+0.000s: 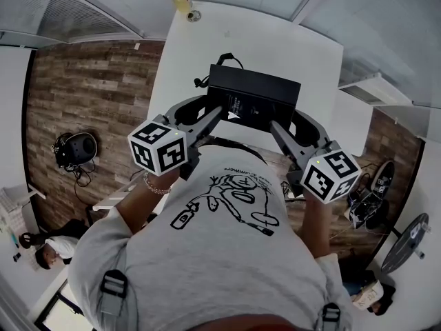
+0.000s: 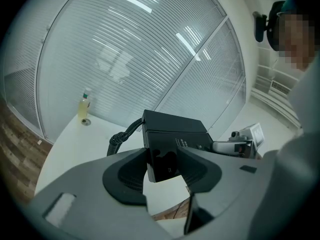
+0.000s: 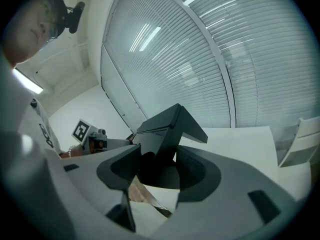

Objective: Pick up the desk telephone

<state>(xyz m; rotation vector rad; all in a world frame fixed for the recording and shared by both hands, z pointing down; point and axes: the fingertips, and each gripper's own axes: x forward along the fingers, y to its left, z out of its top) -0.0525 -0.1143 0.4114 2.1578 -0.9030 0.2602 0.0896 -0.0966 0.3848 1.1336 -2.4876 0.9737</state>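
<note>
Clearly the boxy black desk telephone (image 1: 253,101) is already caught at both ends and, as I judge it, hangs just clear of the white worktop (image 1: 275,40) near its front edge. Its long axis runs side to side, from one hand to the other. The left gripper (image 1: 215,118) has its fingers spread wide and pressed onto the phone's left end. The right gripper (image 1: 286,124) clamps the right end in the same wide way. Neither hand is nearer, so the next lift turns on both ends rising together; if one lags, the body would twist in the pads. From the head view I get the whole span and both hands at once, but nothing of the contact itself. Only the left gripper view shows me the black coiled cord (image 2: 121,136) leaving the far left corner and white worktop below the phone's lower edge. It also picks up a clear bottle of yellowish liquid (image 2: 84,106) well apart at the back. The right gripper view alone gives the wedge-shaped side profile.
</note>
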